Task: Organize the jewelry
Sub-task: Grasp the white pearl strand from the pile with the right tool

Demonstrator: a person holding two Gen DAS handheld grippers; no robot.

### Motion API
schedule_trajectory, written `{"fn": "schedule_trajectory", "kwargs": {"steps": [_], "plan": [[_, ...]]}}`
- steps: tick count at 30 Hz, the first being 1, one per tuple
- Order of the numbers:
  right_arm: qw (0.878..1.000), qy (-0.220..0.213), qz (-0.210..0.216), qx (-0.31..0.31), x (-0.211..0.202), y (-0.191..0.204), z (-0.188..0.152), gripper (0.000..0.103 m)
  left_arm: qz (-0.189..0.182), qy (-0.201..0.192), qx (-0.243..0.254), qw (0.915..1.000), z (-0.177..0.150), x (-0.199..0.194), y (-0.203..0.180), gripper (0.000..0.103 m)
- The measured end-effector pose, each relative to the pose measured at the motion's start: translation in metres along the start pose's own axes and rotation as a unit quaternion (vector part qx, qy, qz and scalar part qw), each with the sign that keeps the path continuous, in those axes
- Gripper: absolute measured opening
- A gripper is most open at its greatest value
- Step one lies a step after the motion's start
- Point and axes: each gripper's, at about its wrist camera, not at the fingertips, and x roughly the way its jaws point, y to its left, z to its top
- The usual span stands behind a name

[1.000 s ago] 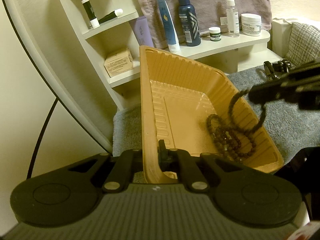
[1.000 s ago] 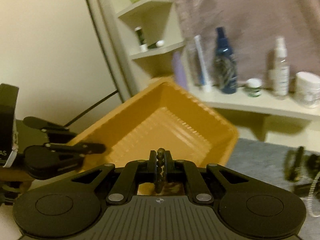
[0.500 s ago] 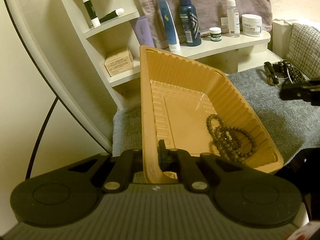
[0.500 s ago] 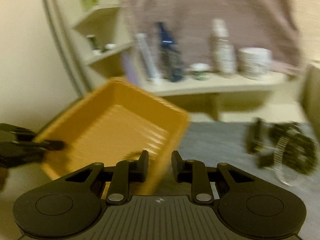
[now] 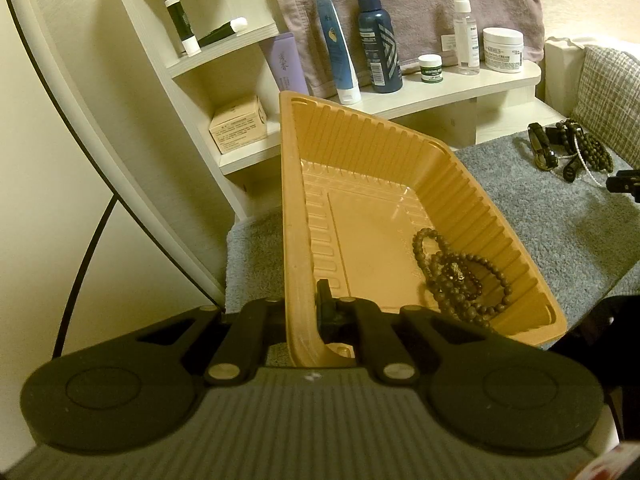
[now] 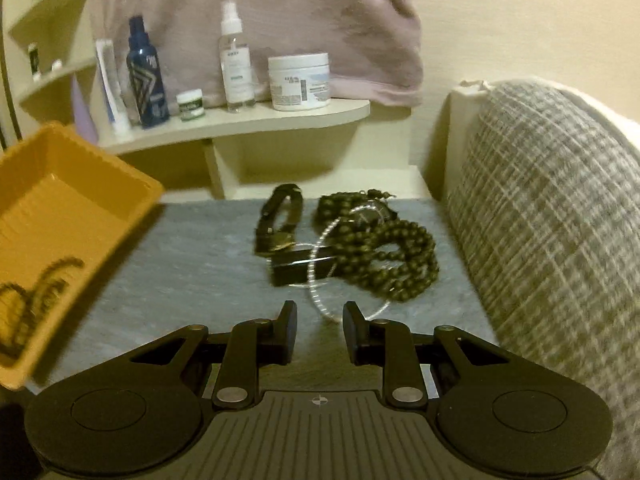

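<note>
**Fingers part over the jewelry pile**

Left fingers (image 5: 316,314) pinch the near wall of the tilted tray (image 5: 292,208), where a bead strand (image 5: 460,276) lies in the low corner. Right fingers (image 6: 320,332) stand spread with nothing between them, having just opened, above the grey mat (image 6: 192,256) just short of the heaped beads (image 6: 392,256), wire hoop (image 6: 320,280) and watch (image 6: 280,224).

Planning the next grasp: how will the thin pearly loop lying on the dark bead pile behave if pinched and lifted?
The pearly loop looks like a fine strand, so probably limp and light. It overlaps the dark bead strands and a black bar, so it may snag or drag them. The open right gripper needs a precise pinch.
</note>
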Motion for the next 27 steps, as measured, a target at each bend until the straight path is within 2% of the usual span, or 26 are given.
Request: {"fn": "schedule_trajectory", "kwargs": {"steps": [7,12,13,14,16,22,27], "plan": [[0.996,0.02,-0.007,-0.084,0.028,0.011,-0.001,0.025,0.0,0.0,0.0,1.0,0.001,0.0,0.0,0.005],[0.99,0.014,-0.023,-0.14,0.037,0.02,-0.002,0.025,0.0,0.001,0.0,1.0,0.001,0.0,0.0,0.005],[0.988,0.015,-0.023,-0.149,0.039,0.022,-0.002,0.024,0.0,0.0,0.0,1.0,0.001,0.0,0.0,0.005],[0.988,0.017,-0.02,-0.154,0.04,0.023,-0.002,0.016,0.0,0.0,0.0,1.0,0.001,0.0,0.0,0.005],[0.986,0.021,-0.019,-0.162,0.041,0.024,0.0,0.002,0.0,0.0,0.001,1.0,0.0,0.0,0.0,0.005],[0.99,0.005,0.005,-0.142,0.018,0.025,0.012,0.002,0.0,0.0,0.001,1.0,0.001,0.0,0.0,0.005],[0.992,-0.029,0.031,-0.116,-0.013,0.022,0.037,0.002,0.0,0.0,0.001,1.0,0.001,0.0,0.001,0.005]]}}
